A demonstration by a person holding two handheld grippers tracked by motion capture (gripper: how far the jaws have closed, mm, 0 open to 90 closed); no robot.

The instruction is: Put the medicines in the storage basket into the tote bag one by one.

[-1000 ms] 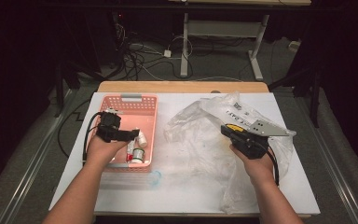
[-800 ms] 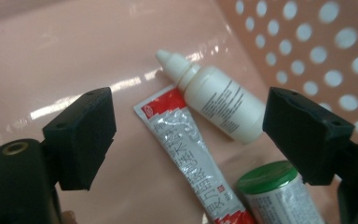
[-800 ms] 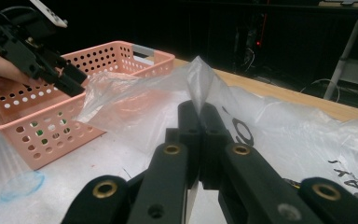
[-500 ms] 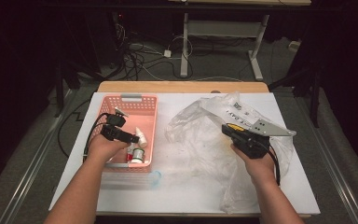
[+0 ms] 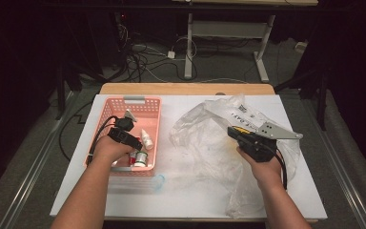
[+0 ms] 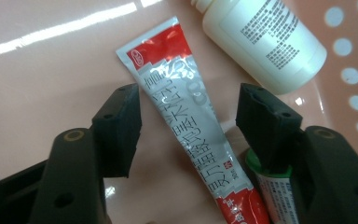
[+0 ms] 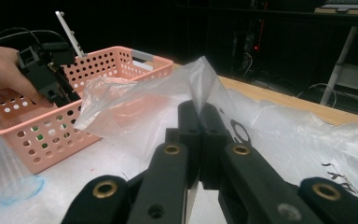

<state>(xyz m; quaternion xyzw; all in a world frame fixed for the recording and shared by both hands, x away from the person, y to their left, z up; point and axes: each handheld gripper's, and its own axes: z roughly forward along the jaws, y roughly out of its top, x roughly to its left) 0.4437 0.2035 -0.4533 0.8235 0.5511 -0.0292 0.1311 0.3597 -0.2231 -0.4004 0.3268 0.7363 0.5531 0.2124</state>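
We've got the left gripper (image 6: 186,121) w/ jaws just closing astride, not yet touching, the soft light ointment tube (image 6: 186,126) flat in the pink basket (image 5: 106,114) — grab mid-body, it'll squish — while right gripper (image 7: 199,122) is clamped on the thin, slippery plastic bag (image 7: 135,112).
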